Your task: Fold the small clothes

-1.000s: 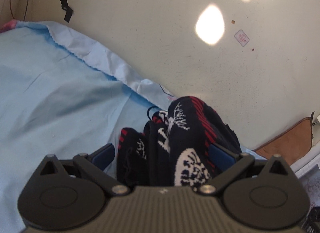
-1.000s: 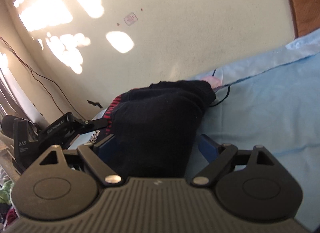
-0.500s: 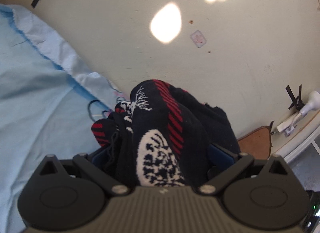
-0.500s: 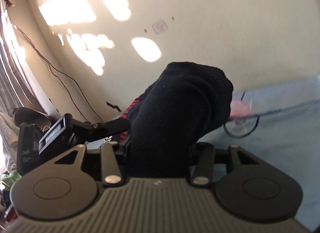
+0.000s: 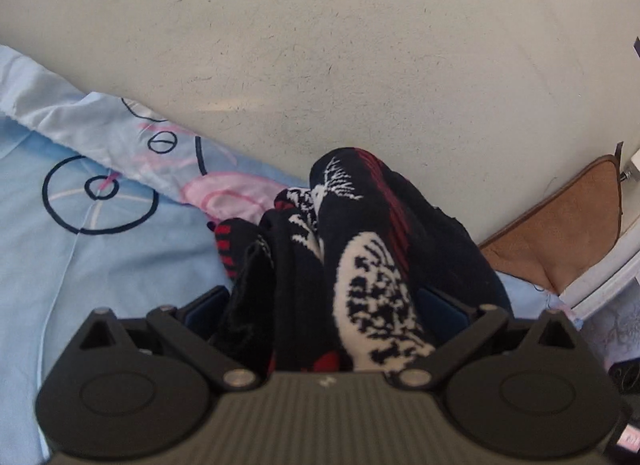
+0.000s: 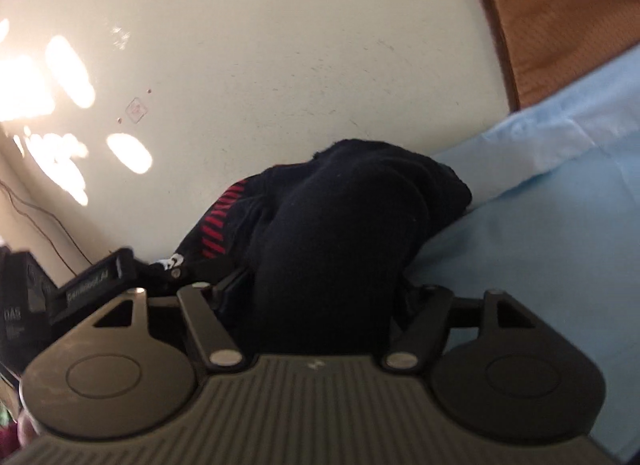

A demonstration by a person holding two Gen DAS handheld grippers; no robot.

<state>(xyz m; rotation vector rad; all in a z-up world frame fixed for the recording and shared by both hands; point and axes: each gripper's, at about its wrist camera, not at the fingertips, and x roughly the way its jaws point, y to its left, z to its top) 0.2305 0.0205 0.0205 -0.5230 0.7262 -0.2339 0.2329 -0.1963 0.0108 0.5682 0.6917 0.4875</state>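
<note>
A small black knit garment (image 5: pixel 372 257) with red stripes and white patterns is bunched between the fingers of my left gripper (image 5: pixel 320 305), which is shut on it. The same garment (image 6: pixel 340 233) shows mostly plain black in the right wrist view, where my right gripper (image 6: pixel 324 297) is shut on its other end. Its far end rests on the light blue sheet (image 5: pixel 100 265) near the wall. The fingertips of both grippers are hidden by the cloth. The left gripper (image 6: pixel 96 281) shows at the left of the right wrist view.
The blue sheet (image 6: pixel 540 245) has a printed cartoon with dark circles and pink (image 5: pixel 168 169) at its edge. A cream wall (image 5: pixel 320 45) stands close behind. A brown cushion (image 5: pixel 560 225) lies at the right, also in the right wrist view (image 6: pixel 560 17).
Both grippers have moved with the garment down and toward the wall edge of the sheet. The garment hung lifted half a second ago; now its far end rests on the sheet.
</note>
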